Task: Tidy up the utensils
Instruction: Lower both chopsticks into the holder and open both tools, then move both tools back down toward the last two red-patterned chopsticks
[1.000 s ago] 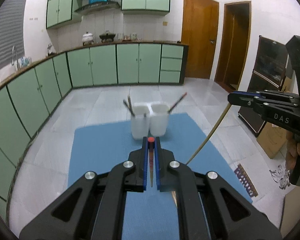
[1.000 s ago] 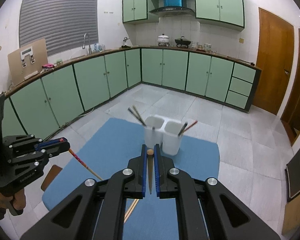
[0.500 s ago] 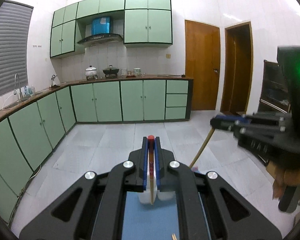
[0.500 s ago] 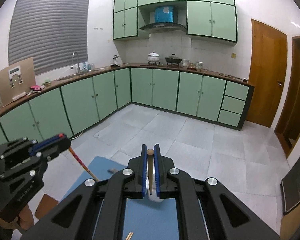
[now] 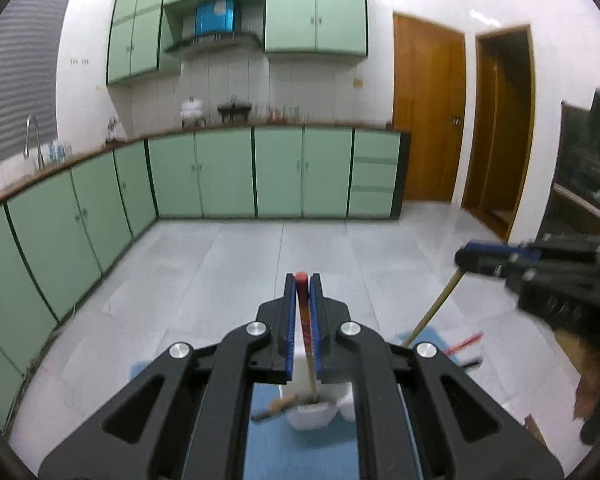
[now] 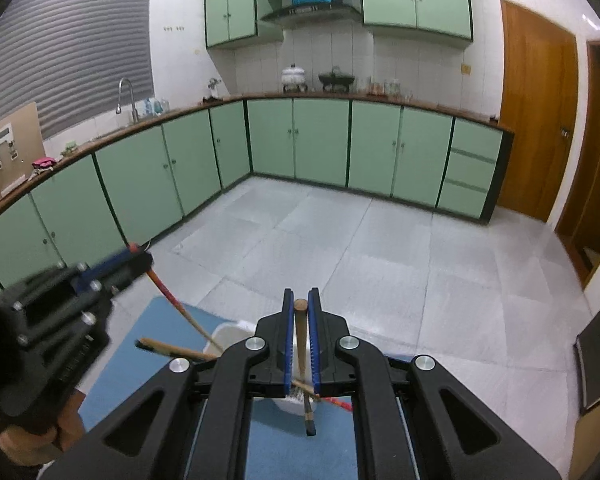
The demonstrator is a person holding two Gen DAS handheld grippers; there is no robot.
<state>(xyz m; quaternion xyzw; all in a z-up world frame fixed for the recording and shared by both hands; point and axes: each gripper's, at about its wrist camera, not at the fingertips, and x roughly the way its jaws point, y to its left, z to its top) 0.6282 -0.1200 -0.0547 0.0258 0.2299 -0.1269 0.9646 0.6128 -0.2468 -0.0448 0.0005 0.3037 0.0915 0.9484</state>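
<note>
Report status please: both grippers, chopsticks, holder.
Left gripper shut on red-tipped chopstick, tip in white holder. Right gripper shut on wooden chopstick, above holder. Nothing blocking.

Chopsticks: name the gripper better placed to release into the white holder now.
Left. The left gripper has its red-topped chopstick reaching down inside the white holder. The right gripper has its wooden chopstick above the holder, but the lower end is hidden.
</note>
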